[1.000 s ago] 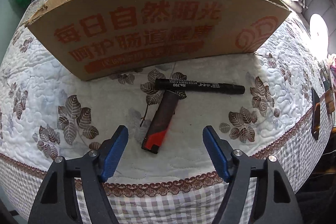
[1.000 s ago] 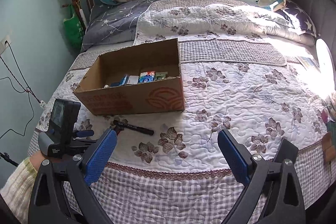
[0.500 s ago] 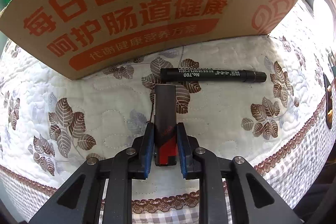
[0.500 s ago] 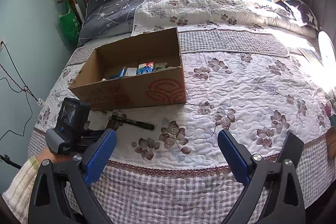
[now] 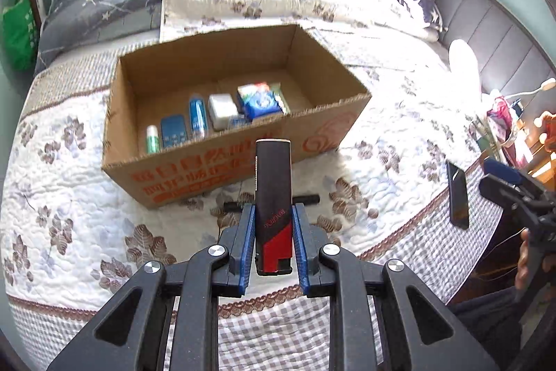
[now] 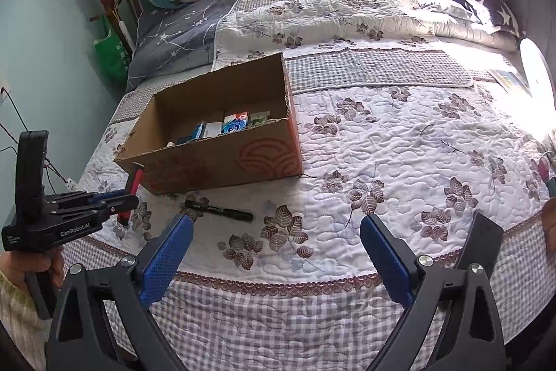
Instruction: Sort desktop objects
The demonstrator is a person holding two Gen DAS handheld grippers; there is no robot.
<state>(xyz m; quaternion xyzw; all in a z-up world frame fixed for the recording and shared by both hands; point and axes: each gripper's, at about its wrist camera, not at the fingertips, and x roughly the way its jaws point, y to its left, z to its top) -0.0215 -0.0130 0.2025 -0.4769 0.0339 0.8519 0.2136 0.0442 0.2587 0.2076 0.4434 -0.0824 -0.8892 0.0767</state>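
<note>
- Looking through the left wrist view: the left gripper (image 5: pixel 272 240) is recorded as clamped on a black-and-red lighter (image 5: pixel 272 200), blue pads pressed to both long sides near its red end.
- The lighter's long axis is noted running straight ahead along the fingers, black end forward, raised off the quilt (image 5: pixel 69 169).
- The cardboard box (image 5: pixel 194 176) is seen directly beyond the lighter's tip, opening upward, small packets lying along its floor. The near wall stands between tip and interior; it is judged that a lift over this wall, then a forward carry, is what the drop calls for.
- A black marker (image 5: pixel 309 199) is logged lying crosswise on the quilt just short of the box, partly hidden behind the fingers.
- A dark phone (image 5: pixel 458 195) rests near the bed's right edge.
- Right wrist view: the right gripper (image 6: pixel 274 252) is recorded spread wide and empty, low over the checked border, well apart from the box (image 6: pixel 264 159).
- The marker (image 6: pixel 219 210) lies ahead and left of it, long axis roughly side to side.
- The left gripper (image 6: pixel 118 200) is judged nearer the box.
</note>
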